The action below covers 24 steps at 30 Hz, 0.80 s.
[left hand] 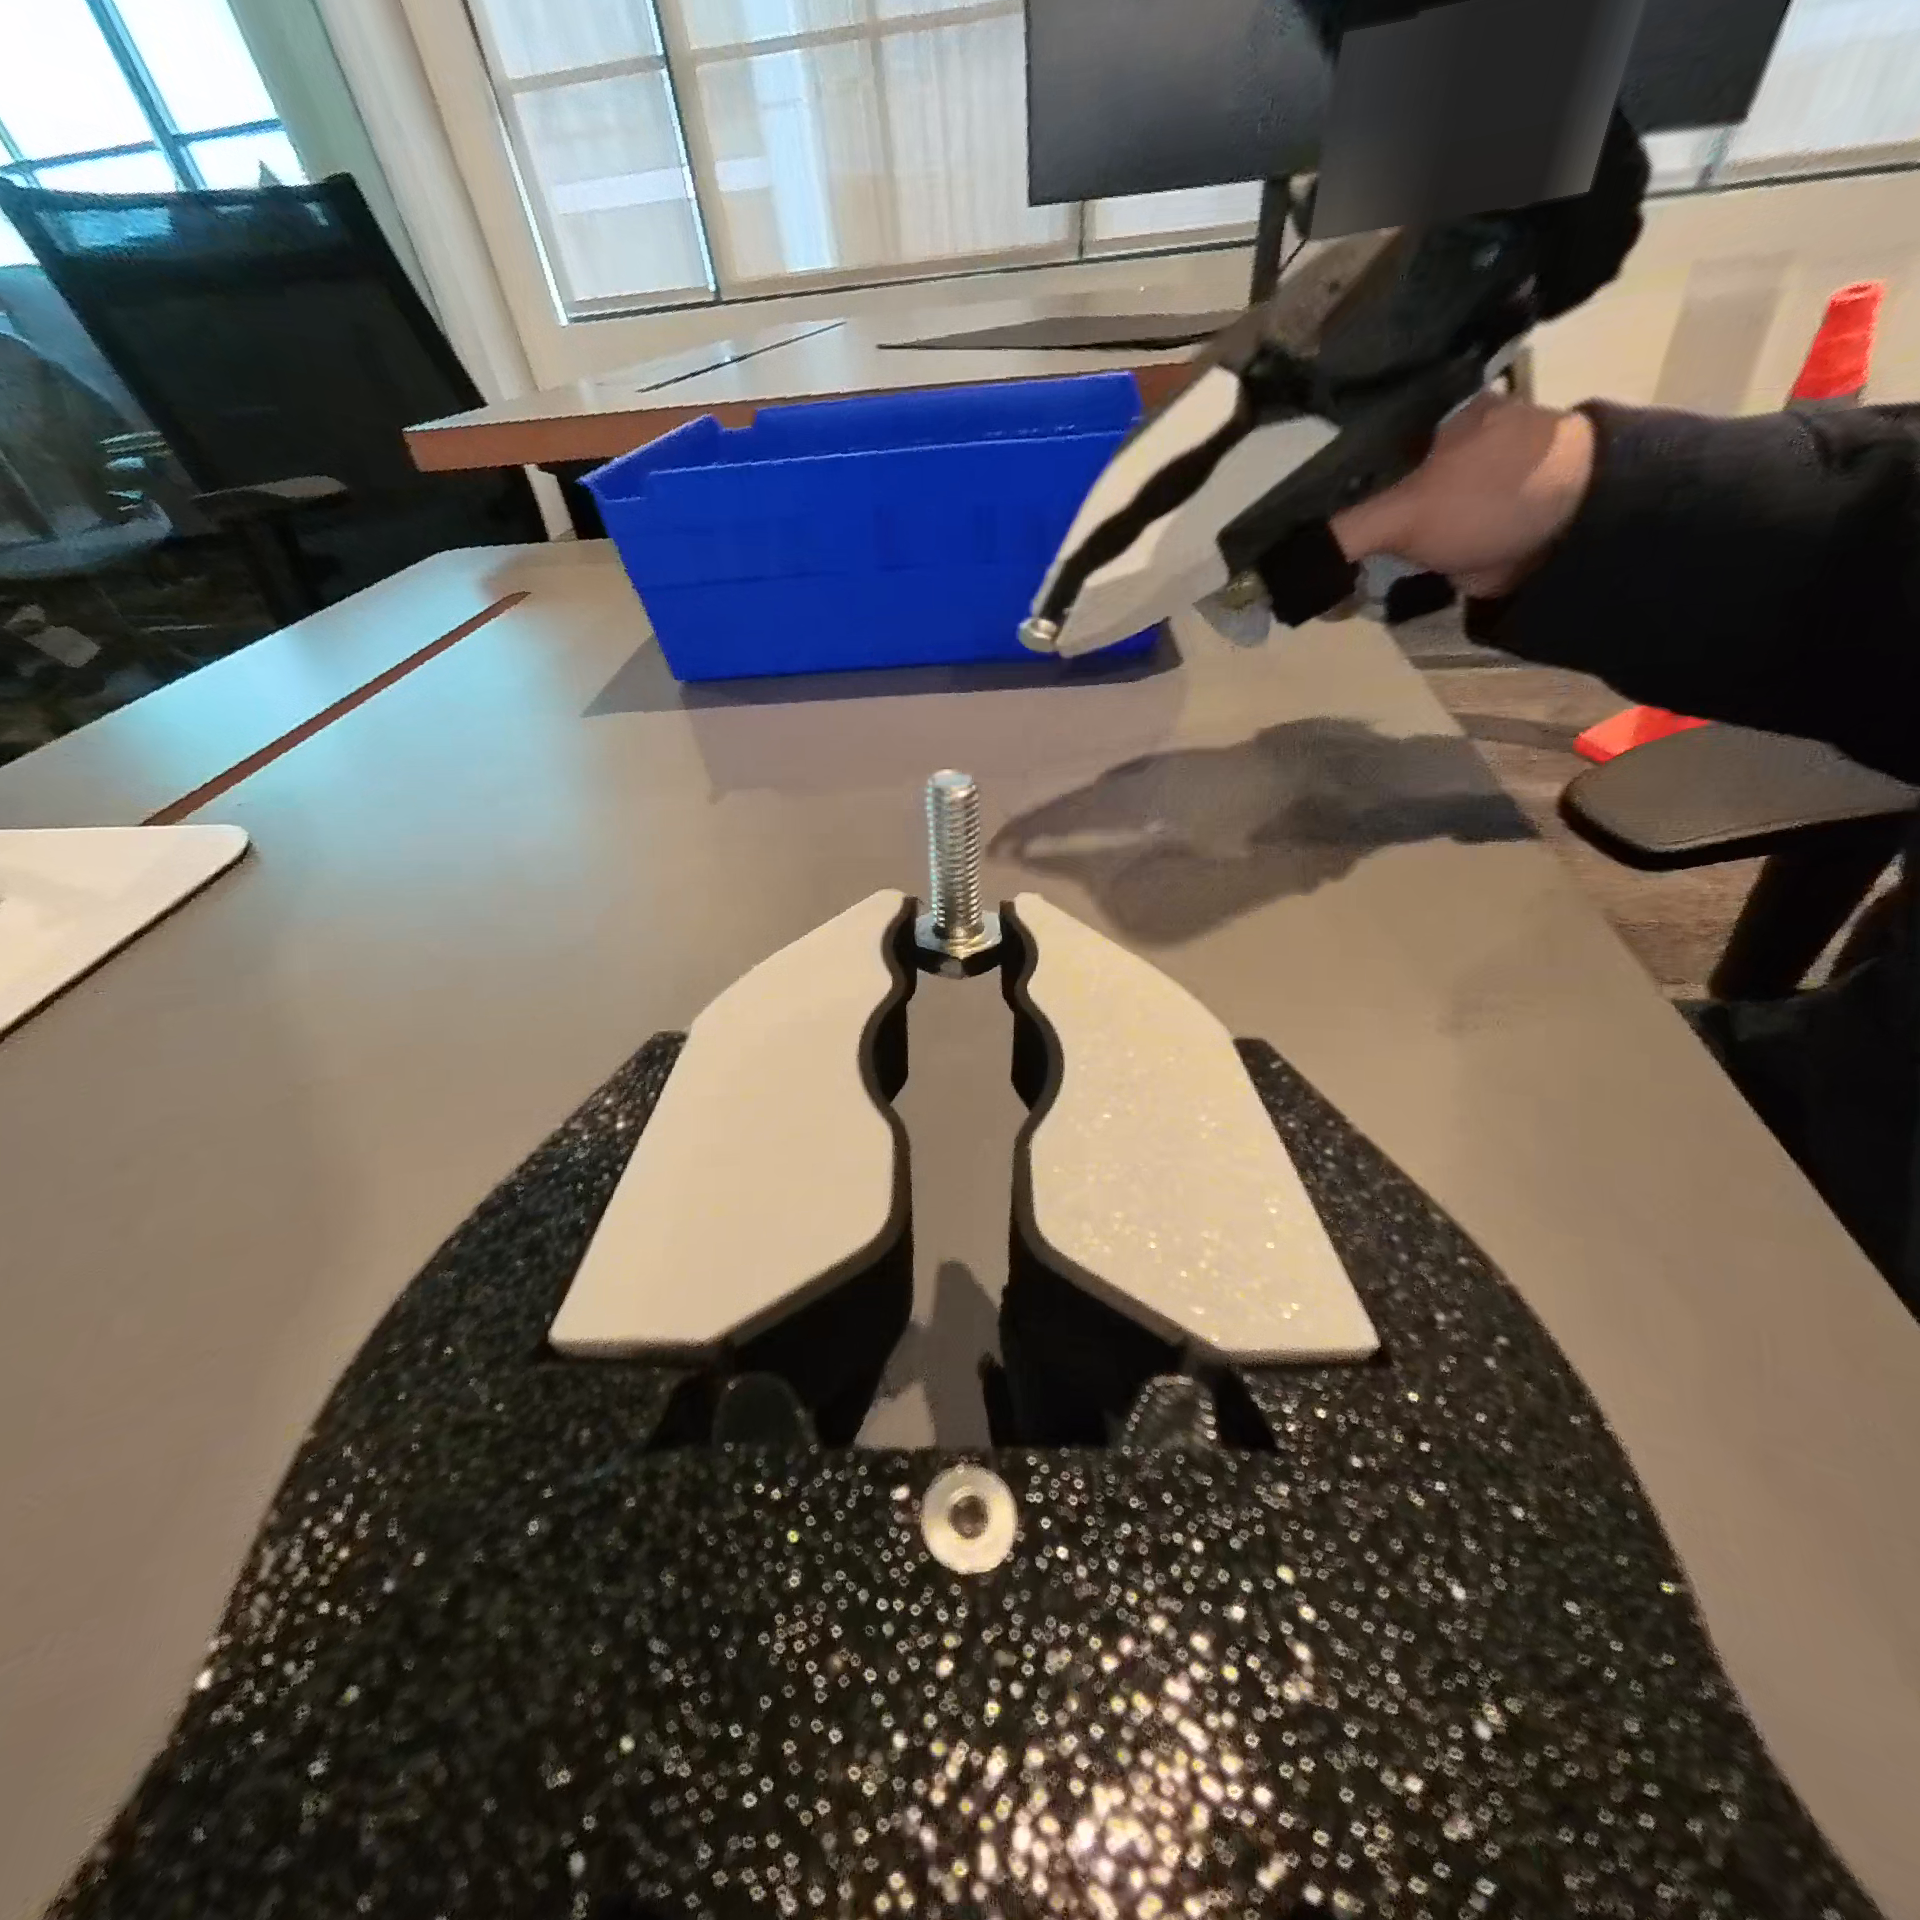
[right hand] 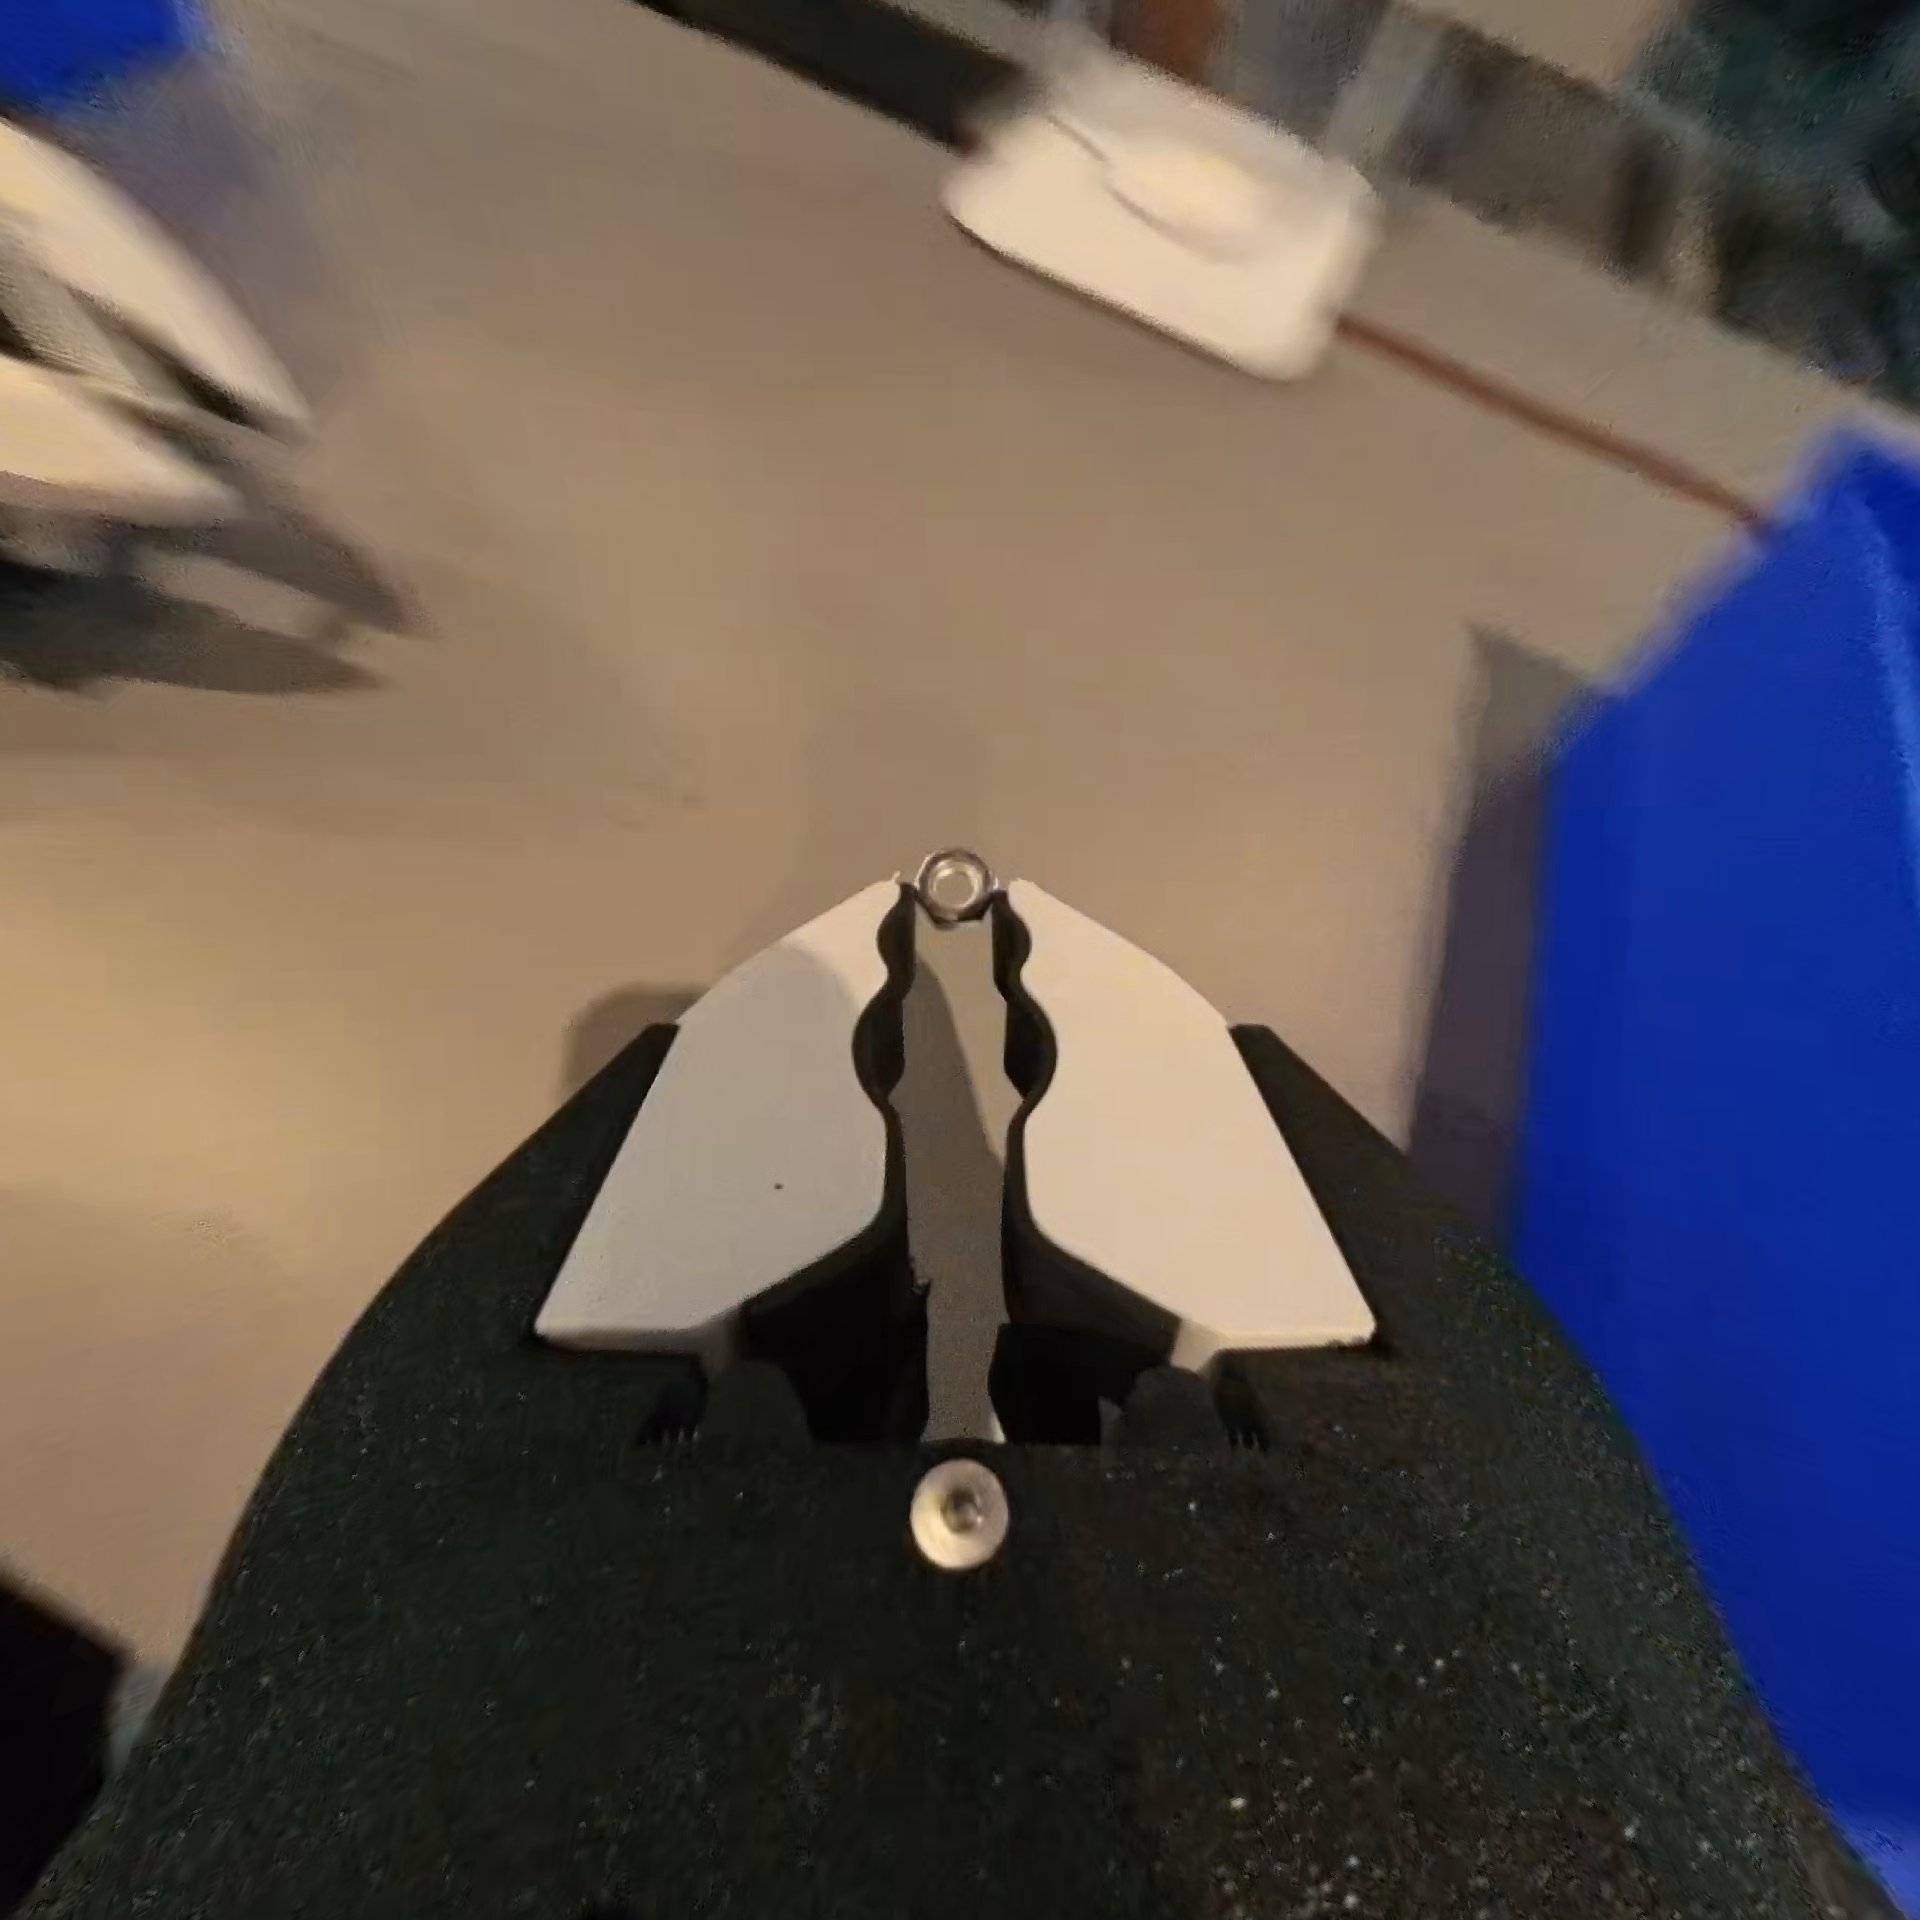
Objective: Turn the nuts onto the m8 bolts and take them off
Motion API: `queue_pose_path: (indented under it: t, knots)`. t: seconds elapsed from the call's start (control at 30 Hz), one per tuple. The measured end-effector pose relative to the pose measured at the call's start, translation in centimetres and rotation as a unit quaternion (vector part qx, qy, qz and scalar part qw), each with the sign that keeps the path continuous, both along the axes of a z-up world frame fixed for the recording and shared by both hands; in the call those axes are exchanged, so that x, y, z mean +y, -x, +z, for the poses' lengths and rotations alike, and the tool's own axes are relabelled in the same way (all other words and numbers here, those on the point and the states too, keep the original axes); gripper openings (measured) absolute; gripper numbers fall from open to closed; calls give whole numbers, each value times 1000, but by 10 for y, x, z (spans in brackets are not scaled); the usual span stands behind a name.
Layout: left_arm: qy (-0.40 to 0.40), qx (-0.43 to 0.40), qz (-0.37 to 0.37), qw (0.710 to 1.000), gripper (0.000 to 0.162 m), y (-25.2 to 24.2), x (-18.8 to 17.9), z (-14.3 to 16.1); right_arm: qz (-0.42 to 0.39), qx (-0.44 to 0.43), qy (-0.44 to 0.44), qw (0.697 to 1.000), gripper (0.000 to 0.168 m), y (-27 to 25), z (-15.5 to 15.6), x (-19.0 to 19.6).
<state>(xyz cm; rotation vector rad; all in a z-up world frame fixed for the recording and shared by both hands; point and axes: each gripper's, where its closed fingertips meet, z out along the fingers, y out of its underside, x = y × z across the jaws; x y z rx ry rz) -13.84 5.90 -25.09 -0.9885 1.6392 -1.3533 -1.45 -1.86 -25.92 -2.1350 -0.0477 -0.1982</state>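
A silver M8 bolt (left hand: 953, 852) stands upright on the grey table (left hand: 436, 935), thread up, its hex head clamped between the tips of my left gripper (left hand: 954, 940). My right gripper (right hand: 954, 896) is shut on a small silver nut (right hand: 953, 886) at its fingertips. In the left wrist view the right gripper (left hand: 1049, 632) hangs in the air to the right of and beyond the bolt, above the table, with the nut (left hand: 1037, 629) showing at its tip. The right wrist view is blurred by motion. The left gripper shows there as a blur at the left edge (right hand: 135, 436).
A blue plastic bin (left hand: 873, 540) stands on the table behind the bolt; it also shows at the right of the right wrist view (right hand: 1714, 1039). A white pad (left hand: 94, 894) lies at the table's left. A chair armrest (left hand: 1725, 800) and orange cones (left hand: 1839, 343) are off the right edge. Left tips to right tips: about 15 centimeters.
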Motion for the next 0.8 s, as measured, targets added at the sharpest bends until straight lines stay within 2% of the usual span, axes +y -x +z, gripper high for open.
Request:
queue_pose_path:
  t: [0.1,0.2,0.47,0.8]
  knots:
    - [2,4,-20,1000,15,1,-5,-1,167,24,-41,985,14,73,34,30]
    - [-6,7,-40,999,15,3,-12,-2,231,1,-35,972,14,108,48,49]
    - [-19,11,-51,998,15,4,-16,-5,292,-9,24,956,14,138,45,65]
    - [-21,14,-57,998,15,4,-19,-6,302,-21,58,951,14,143,34,67]
